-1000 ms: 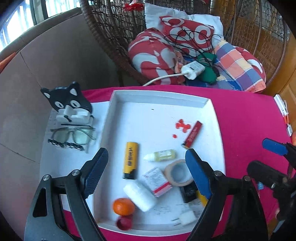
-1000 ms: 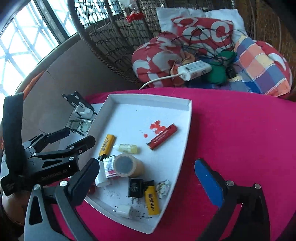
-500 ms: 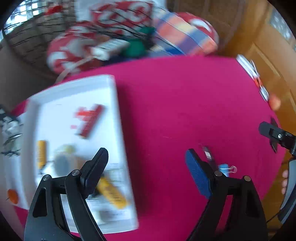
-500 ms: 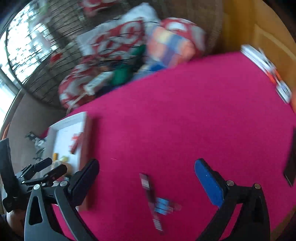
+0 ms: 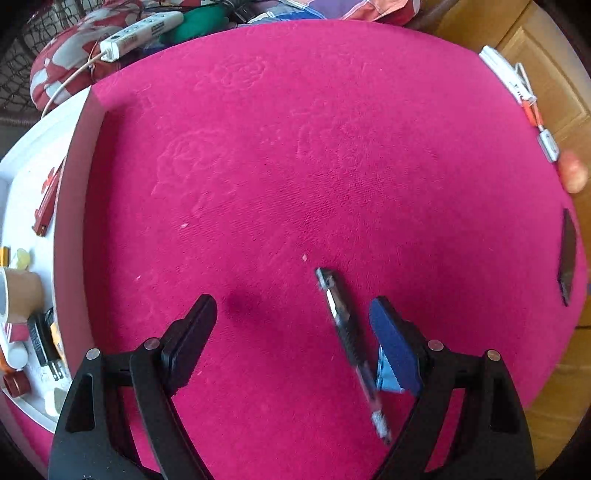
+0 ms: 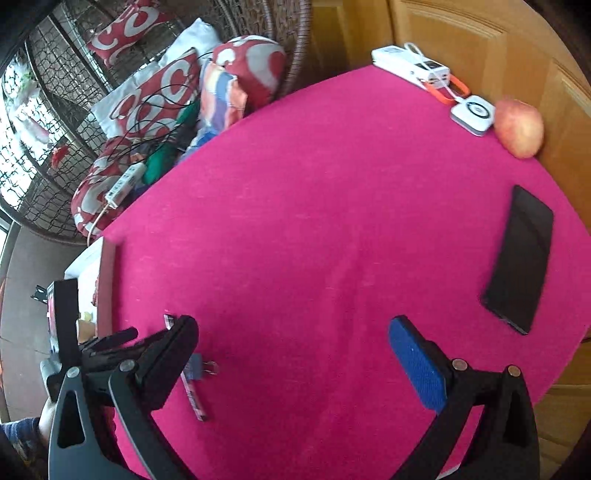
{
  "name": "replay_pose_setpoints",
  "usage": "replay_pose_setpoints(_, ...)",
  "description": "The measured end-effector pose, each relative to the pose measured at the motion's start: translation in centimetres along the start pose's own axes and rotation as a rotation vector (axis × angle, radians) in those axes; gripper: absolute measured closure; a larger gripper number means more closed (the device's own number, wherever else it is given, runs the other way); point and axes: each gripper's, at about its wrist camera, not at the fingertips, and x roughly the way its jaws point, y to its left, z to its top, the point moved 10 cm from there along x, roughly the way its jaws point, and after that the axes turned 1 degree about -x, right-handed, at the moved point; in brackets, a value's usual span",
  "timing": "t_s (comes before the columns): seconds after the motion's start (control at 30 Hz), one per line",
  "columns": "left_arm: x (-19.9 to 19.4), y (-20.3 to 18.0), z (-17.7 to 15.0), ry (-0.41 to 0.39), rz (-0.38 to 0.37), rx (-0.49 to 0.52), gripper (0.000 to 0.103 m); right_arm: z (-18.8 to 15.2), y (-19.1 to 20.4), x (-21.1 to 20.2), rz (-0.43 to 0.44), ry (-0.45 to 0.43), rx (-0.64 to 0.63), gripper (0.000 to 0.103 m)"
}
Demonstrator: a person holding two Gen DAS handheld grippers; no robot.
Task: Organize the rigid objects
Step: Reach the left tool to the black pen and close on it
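A dark utility knife (image 5: 347,339) lies on the pink tablecloth (image 5: 295,166) between the fingers of my open left gripper (image 5: 295,325), close to the blue right finger (image 5: 395,343). A blue binder clip (image 5: 388,373) lies beside it, partly hidden by that finger. In the right wrist view the knife (image 6: 194,395) and clip (image 6: 197,369) lie by my left finger. My right gripper (image 6: 291,354) is open and empty above the cloth. The white tray (image 5: 70,206) with several small objects sits at the left.
A black phone (image 6: 521,258) lies at the table's right edge. An apple (image 6: 519,127), a white round charger (image 6: 472,114) and a white power bank (image 6: 410,66) sit at the far right. Cushions and a power strip (image 5: 140,29) fill the wicker chair behind.
Both grippers have swung right, away from the tray, to the knife and clip on the cloth. The left gripper now straddles the knife. Both stay open.
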Motion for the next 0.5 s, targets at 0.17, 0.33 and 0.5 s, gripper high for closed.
replay_pose_setpoints(0.17, 0.5, -0.6, -0.3, -0.039, 0.063, 0.032, 0.017, 0.1, -1.4, -0.4, -0.006, 0.008, -0.048, 0.0)
replay_pose_setpoints(0.33, 0.0, 0.8, -2.2, -0.026, 0.065, 0.003, 0.017, 0.5, -0.2, 0.5, 0.042, 0.026, -0.086, 0.0)
replay_pose_setpoints(0.5, -0.8, 2.3, -4.8, -0.021, 0.057, -0.005, 0.017, 0.3, 2.4, 1.8, 0.092, 0.053, -0.166, 0.0)
